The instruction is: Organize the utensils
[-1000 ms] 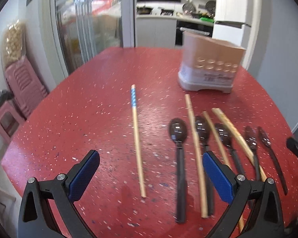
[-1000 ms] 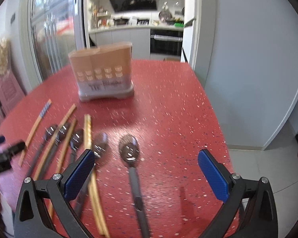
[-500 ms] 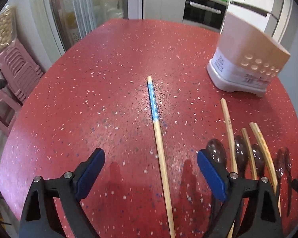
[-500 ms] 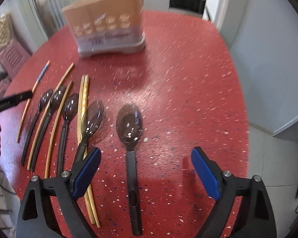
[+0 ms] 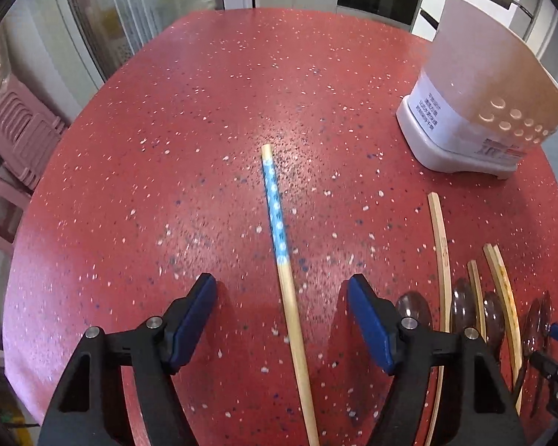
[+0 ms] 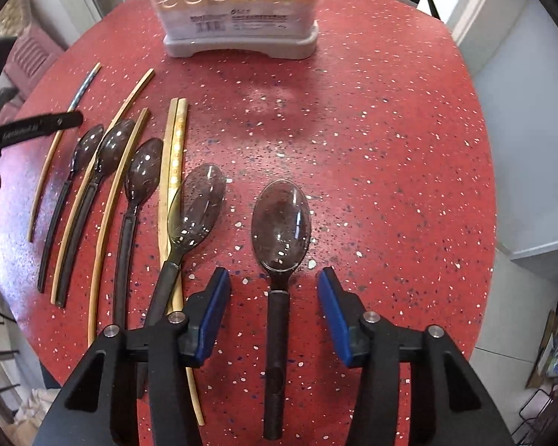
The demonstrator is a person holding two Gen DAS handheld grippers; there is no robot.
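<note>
Two pairs of fingers poised over utensils on the red speckled table (image 5: pixel 204 111).

Left gripper (image 5: pixel 282 319) wide but closing, pads clear of the blue-banded chopstick (image 5: pixel 279 245) lying lengthwise between the fingers, banded end pointing away. Right gripper (image 6: pixel 271 310) closing, not yet touching the rightmost spoon (image 6: pixel 280 223), handle running between the fingers, bowl pointing away toward the utensil holder (image 6: pixel 238 18). Counted in the right view: five dark spoons, five chopsticks, all roughly parallel, left of those fingers.
</note>
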